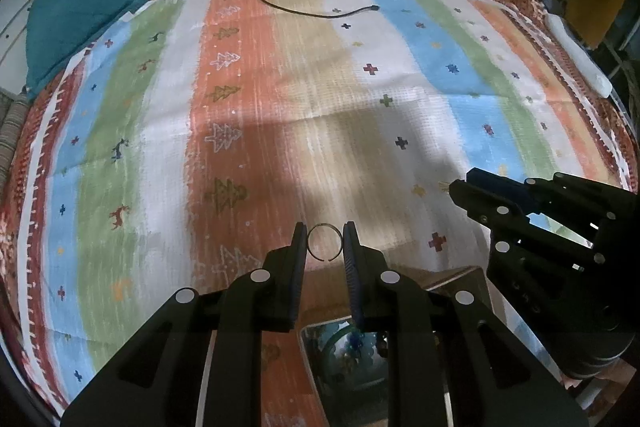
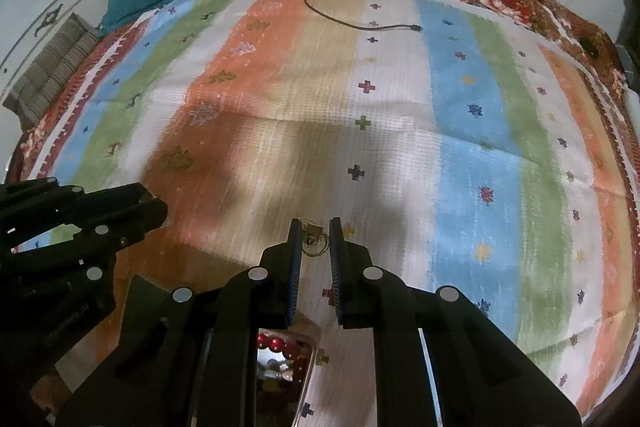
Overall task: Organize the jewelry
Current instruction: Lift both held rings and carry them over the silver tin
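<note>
My left gripper (image 1: 325, 239) is shut on a thin open metal ring (image 1: 325, 225), which spans the gap between its two pads and is held above the striped cloth (image 1: 280, 107). My right gripper (image 2: 316, 231) is shut on a small gold piece of jewelry (image 2: 313, 241) that hangs between its fingers. Each gripper shows in the other's view: the right gripper (image 1: 464, 189) at the right edge, the left gripper (image 2: 158, 207) at the left edge. Below the fingers lies a jewelry box (image 1: 452, 277) with green and blue pieces (image 1: 352, 343) and red beads (image 2: 276, 343) inside.
A black cable (image 1: 320, 14) lies across the far part of the cloth. A teal cloth bundle (image 1: 80, 15) sits at the far left corner, with a striped cushion (image 2: 52, 67) beside it. A white object (image 1: 580, 55) lies along the right edge.
</note>
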`<state>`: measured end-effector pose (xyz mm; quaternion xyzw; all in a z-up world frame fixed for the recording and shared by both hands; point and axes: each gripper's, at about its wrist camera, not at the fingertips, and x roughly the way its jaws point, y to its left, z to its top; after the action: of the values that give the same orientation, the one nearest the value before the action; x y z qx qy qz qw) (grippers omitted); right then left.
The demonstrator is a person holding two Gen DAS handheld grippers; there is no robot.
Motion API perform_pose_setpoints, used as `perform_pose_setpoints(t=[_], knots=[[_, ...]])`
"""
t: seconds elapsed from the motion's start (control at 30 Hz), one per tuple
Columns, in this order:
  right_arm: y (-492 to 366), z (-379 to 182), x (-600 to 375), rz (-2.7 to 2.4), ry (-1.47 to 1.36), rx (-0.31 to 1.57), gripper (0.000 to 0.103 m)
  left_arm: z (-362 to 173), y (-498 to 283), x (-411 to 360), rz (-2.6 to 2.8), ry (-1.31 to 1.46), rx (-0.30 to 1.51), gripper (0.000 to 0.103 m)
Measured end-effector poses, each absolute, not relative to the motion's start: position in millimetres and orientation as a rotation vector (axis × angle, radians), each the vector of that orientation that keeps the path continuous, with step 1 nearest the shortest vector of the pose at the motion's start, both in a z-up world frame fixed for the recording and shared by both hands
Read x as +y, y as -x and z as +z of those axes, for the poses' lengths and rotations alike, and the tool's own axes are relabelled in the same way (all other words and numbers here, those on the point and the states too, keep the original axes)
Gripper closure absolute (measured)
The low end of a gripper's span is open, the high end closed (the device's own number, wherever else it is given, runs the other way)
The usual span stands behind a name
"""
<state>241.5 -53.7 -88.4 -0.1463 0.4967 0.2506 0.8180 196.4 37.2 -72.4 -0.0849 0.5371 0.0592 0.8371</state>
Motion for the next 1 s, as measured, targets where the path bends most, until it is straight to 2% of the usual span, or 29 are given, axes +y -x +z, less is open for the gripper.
perform_pose_setpoints(t=[1.0], knots=[[-176.6,-64.6,-71.6,0.593,0.33,0.983,0.088,-51.3,-139.4,12.4,0.092,0.152,1.067,0.085]])
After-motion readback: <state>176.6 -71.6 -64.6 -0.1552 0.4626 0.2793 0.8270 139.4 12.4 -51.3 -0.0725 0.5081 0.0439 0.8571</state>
